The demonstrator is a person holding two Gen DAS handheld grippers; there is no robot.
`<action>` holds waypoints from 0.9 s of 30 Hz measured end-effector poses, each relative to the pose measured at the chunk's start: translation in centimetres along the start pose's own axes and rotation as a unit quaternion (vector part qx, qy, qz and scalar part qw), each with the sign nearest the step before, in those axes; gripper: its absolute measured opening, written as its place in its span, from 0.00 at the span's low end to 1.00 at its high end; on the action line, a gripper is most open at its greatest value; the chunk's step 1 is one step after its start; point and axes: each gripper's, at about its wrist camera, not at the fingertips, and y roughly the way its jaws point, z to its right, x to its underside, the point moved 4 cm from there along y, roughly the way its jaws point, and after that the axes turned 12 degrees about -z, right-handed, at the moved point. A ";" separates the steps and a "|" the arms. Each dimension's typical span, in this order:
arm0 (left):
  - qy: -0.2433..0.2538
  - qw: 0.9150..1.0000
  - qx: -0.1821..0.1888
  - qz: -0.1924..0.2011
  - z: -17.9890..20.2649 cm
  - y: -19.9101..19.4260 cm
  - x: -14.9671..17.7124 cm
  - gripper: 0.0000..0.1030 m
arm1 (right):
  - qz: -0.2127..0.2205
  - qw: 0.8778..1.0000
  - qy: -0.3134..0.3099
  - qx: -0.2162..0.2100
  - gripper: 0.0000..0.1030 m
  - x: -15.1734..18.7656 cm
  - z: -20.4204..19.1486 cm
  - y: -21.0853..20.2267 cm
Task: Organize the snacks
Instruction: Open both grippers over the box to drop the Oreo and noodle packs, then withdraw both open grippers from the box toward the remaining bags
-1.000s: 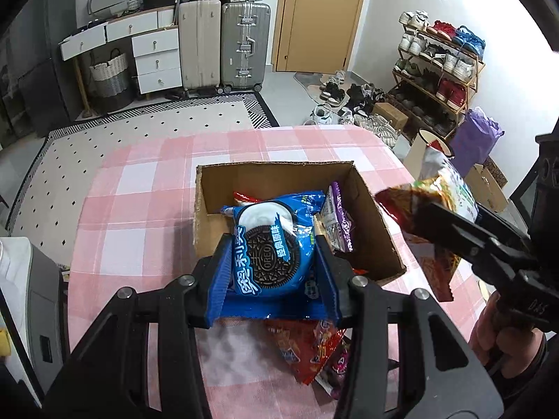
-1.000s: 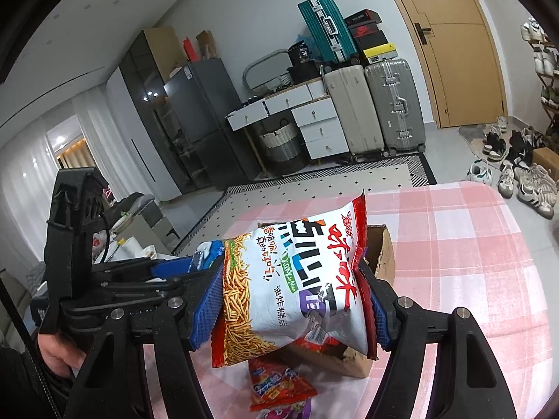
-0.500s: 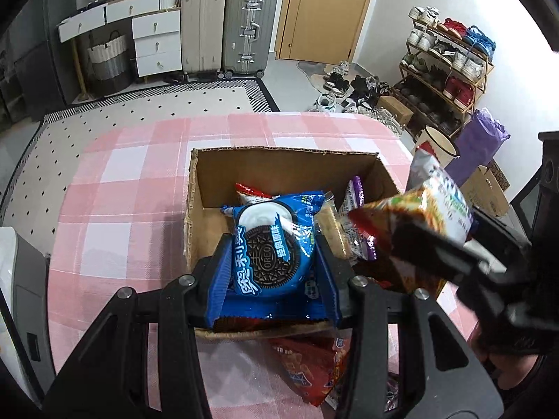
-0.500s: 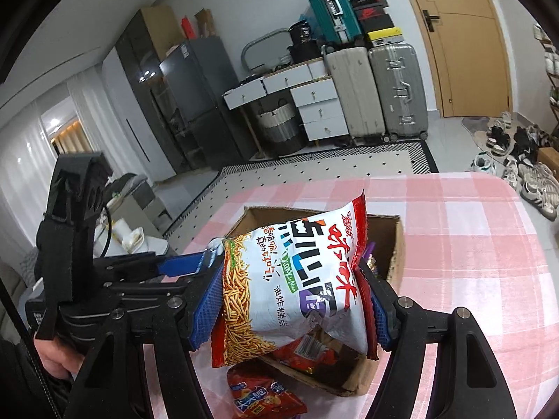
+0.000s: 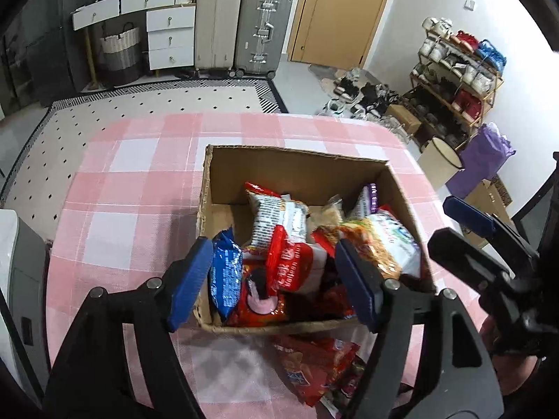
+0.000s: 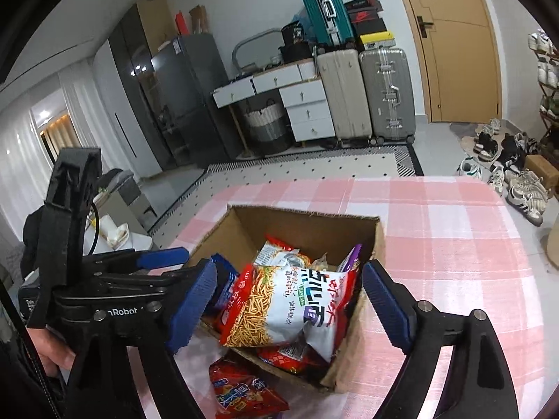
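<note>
An open cardboard box (image 5: 297,152) holds several snack packs on the pink checked table. My left gripper (image 5: 274,279) hangs over the box's near edge with its jaws opening and the pads touching nothing. The blue cookie pack (image 5: 225,276) stands on edge in the box just inside the left finger. My right gripper (image 6: 288,296) is over the box too, jaws opening. The white and orange noodle snack bag (image 6: 290,307) lies loose on top of the pile between its fingers, free of both pads. Red snack packs (image 6: 244,391) lie on the table in front of the box.
In the left wrist view the right gripper (image 5: 442,221) is close at the box's right side. A hand (image 6: 52,349) holds the left gripper (image 6: 181,265). The checked tablecloth (image 5: 122,209) stretches left and beyond the box. Suitcases (image 5: 241,28), drawers and a shoe rack (image 5: 454,70) stand far off.
Both grippers came down over the box and opened. The blue cookie pack dropped into the box's left side. The noodle bag dropped onto the pile at the right.
</note>
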 end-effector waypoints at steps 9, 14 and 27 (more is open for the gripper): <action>0.005 1.000 -0.008 0.015 0.7 -3.3 1.4 0.69 | 0.021 1.000 -0.006 0.000 0.89 1.0 -0.4 -3.3; 0.002 1.000 -0.005 0.022 0.8 -4.7 2.8 0.74 | 0.032 0.999 -0.009 0.000 0.90 1.4 -1.3 -5.0; -0.015 0.999 0.010 0.030 1.1 -7.4 8.1 0.78 | 0.049 0.999 -0.014 0.006 0.94 5.3 -2.8 -9.4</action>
